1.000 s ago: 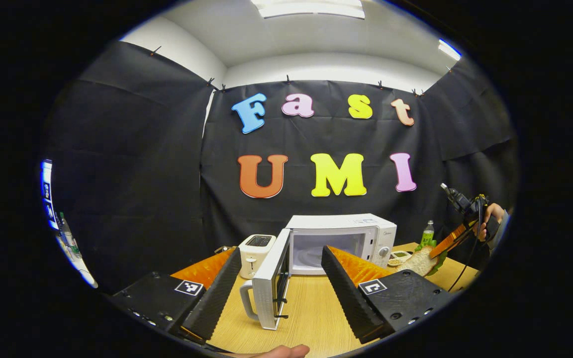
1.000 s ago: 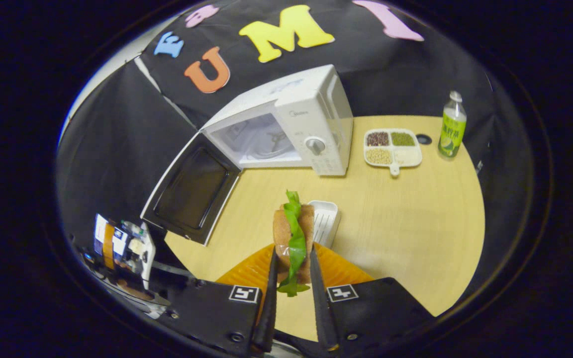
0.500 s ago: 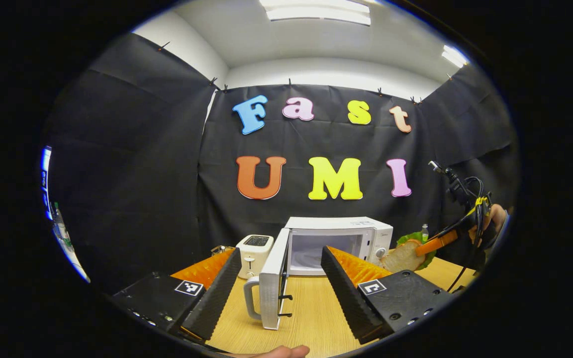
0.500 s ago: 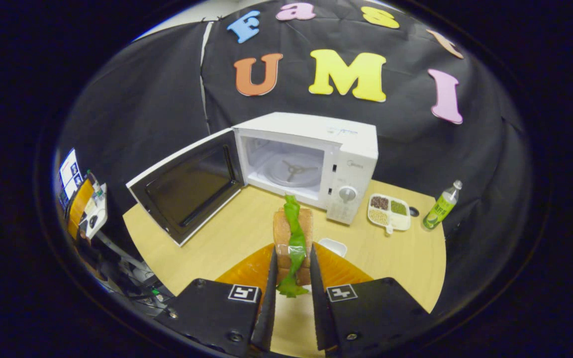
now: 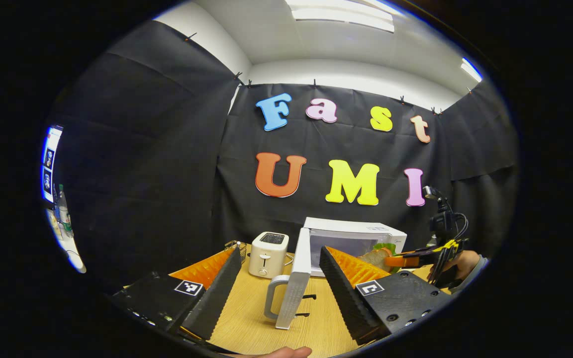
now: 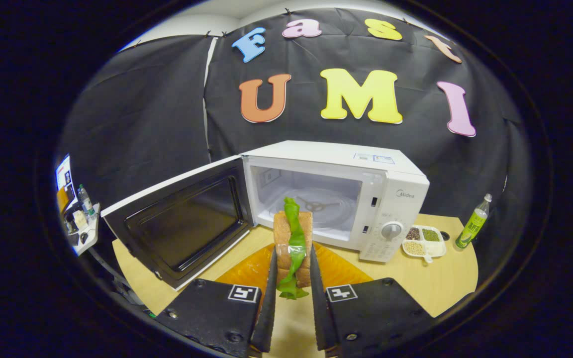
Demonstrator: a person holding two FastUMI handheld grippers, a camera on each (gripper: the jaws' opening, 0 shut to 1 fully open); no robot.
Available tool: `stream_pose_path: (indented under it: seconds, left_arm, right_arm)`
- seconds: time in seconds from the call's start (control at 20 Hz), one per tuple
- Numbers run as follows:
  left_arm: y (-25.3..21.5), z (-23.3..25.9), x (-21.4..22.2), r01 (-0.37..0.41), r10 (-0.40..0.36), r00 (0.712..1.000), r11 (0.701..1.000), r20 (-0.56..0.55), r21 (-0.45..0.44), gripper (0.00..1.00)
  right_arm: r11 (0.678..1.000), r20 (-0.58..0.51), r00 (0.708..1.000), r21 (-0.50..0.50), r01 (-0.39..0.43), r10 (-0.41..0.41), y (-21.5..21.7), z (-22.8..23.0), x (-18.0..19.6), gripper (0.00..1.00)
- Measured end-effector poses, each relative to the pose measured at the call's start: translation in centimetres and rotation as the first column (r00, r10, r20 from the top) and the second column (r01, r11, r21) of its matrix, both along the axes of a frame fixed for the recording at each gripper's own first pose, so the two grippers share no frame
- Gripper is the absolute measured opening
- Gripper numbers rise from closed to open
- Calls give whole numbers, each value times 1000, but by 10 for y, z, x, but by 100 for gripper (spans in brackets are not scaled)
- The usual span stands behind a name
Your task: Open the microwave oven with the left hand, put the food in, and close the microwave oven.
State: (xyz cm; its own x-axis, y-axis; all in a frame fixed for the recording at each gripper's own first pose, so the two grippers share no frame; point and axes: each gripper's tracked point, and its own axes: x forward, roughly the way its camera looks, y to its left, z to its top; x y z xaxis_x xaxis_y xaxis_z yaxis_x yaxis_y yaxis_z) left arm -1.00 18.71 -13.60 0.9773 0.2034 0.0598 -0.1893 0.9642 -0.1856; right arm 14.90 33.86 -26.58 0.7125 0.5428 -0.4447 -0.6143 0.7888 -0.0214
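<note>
sandwich (image 6: 292, 237) now closer to the open microwave (image 6: 336, 191), right gripper (image 6: 290, 293) clamped on it. left gripper (image 5: 279, 293) hangs open by the door (image 5: 294, 288).

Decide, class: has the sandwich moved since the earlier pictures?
Yes. Held by the right gripper, the sandwich has come closer to the microwave, now just before its open mouth.
</note>
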Motion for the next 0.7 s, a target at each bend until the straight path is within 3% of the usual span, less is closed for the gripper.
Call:
stream_pose_path:
  seconds: [0.2,0.45,0.55,0.7]
  left_arm:
    - [9,-6,8,-12,13,1000,999,-20,47,95]
    - [13,-13,21,-14,16,999,998,-43,59,95]
    - [19,-14,23,-16,19,999,998,-48,56,95]
    - [27,-18,28,-32,36,997,998,-64,57,95]
  right_arm:
    - [988,26,997,143,65,-69,39,-10,37,36]
    - [931,-60,981,309,194,-185,74,-32,102,36]
    - [880,-137,960,385,280,-245,83,-41,132,36]
    - [749,-266,903,504,429,-338,89,-49,173,36]
